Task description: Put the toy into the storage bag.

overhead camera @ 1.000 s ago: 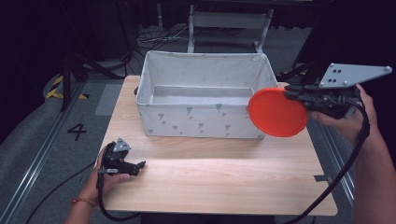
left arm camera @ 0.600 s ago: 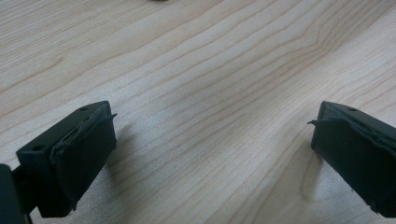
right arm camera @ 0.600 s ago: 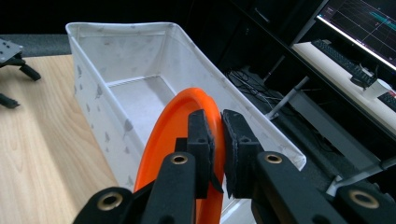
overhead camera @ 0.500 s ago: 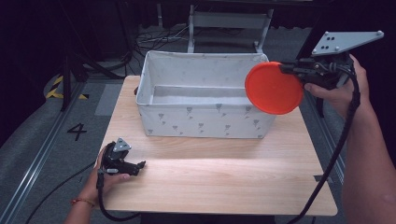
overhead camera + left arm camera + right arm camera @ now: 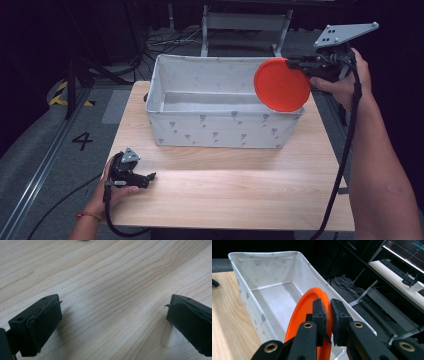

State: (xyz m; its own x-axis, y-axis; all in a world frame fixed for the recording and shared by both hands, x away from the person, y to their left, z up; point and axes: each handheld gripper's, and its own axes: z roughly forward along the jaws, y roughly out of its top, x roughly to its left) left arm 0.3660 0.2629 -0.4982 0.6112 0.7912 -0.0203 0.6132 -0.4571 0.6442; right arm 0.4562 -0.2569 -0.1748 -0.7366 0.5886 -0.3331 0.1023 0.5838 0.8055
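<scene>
An orange plate [image 5: 281,84] hangs on edge over the right end of the white fabric bin [image 5: 165,85], pinched at its rim by my right gripper [image 5: 291,63]. In the right gripper view the two jaws clamp the orange plate [image 5: 302,312] near my right gripper's tips [image 5: 328,308], with the bin [image 5: 244,287] below and behind it. My left gripper [image 5: 150,177] rests on the wooden table [image 5: 225,190] at the front left, held by a hand. In the left gripper view its jaws stand wide apart around my left gripper's midpoint [image 5: 113,315], nothing between them.
The bin's inside looks bare. Beyond the table's right edge [image 5: 340,165] stand dark frames and cables. A desk with a keyboard [image 5: 397,270] and a monitor lies off to the right in the right gripper view. A floor marking "4" [image 5: 82,141] lies to the table's left.
My right gripper has carried the orange plate up and to the left, from beside the bin's right front corner to above its right end. The left gripper has stayed put.
</scene>
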